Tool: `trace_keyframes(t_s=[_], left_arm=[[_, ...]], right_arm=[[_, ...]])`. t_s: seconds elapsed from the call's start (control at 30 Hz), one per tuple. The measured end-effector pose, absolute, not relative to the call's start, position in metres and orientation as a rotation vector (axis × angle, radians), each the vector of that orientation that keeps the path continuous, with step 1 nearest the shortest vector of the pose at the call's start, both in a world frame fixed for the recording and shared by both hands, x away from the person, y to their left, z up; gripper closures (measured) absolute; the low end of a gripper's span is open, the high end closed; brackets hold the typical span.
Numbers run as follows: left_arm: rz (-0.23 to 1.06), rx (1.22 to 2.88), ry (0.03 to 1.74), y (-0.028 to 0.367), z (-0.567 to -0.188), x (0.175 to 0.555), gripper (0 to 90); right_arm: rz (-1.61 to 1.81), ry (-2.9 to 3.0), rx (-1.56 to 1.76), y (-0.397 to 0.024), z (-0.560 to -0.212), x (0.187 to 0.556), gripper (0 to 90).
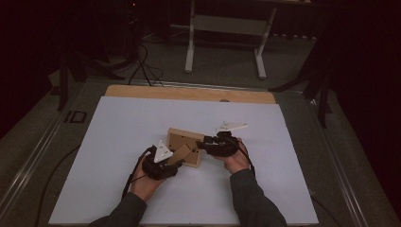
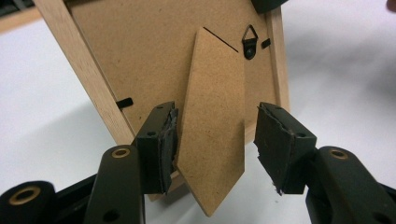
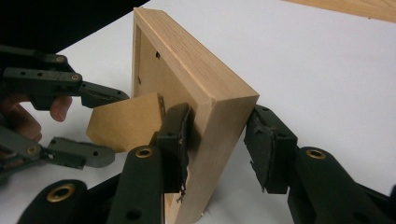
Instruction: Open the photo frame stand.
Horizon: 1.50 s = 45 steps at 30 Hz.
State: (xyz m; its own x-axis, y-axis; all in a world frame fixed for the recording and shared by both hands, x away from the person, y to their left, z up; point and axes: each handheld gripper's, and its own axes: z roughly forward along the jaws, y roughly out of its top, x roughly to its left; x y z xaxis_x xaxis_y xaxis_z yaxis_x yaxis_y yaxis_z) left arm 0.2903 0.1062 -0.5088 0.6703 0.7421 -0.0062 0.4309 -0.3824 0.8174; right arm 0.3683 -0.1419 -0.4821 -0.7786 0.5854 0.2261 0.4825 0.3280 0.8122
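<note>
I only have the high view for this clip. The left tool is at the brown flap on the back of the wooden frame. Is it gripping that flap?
Observer: No. The flap sits between the left tool's jaws; one pad touches its edge and the other stands clear.
Operator: Does the right tool have the frame?
Observer: The right tool straddles a side rail of the frame. The pad on the back side is against it; I cannot tell whether the other pad touches.
Operator: Anything else on the back?
Observer: A small black hanger ring, beside the flap's hinged end.
</note>
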Motion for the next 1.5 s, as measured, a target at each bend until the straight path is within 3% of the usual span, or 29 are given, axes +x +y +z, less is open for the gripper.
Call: trace_keyframes(t_s=[0.3,0.43,0.5,1.5], left_arm=[[0.166,1.968,0.97,0.121,-0.511,0.301,52.4],[0.165,1.998,0.977,0.122,-0.513,0.302,65.3],[0.152,1.995,0.973,0.123,-0.512,0.302,67.2],[0.259,1.993,1.05,0.115,-0.522,0.309,72.0]], right_arm=[[1.429,2.465,0.942,-0.14,-0.48,0.364,59.7],[1.411,2.465,0.906,-0.139,-0.478,0.36,59.7],[1.402,2.466,0.889,-0.139,-0.477,0.359,59.7],[1.301,2.385,0.786,-0.13,-0.469,0.347,61.0]])
